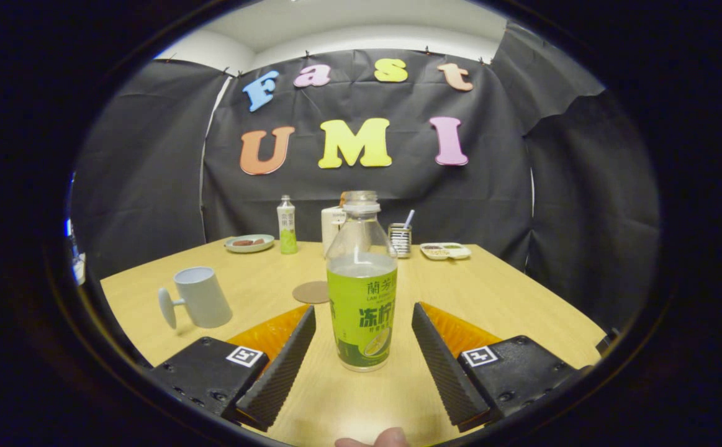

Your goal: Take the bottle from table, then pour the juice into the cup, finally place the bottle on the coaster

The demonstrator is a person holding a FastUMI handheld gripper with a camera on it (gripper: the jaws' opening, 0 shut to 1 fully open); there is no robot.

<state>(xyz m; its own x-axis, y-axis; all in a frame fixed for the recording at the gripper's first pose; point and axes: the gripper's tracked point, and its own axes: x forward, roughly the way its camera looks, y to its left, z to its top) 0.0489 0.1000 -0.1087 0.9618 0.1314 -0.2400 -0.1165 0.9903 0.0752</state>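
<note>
Half-full uncapped bottle (361, 292) stands between spread fingers (298, 344), cup (202, 297) apart

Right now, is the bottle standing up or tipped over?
Standing up. The bottle sits flat on the table, cap on top, between the open gripper fingers, which do not touch it.

small bottle (286, 231) | plate (249, 243) | tin with straw (400, 239) | divided tray (445, 251)

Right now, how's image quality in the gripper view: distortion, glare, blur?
Gripper view: strong fisheye bending of the table edges; bottle between the open jaws of the gripper is sharp; no glare; far clutter small, soft; lighting even, shadows faint.
</note>
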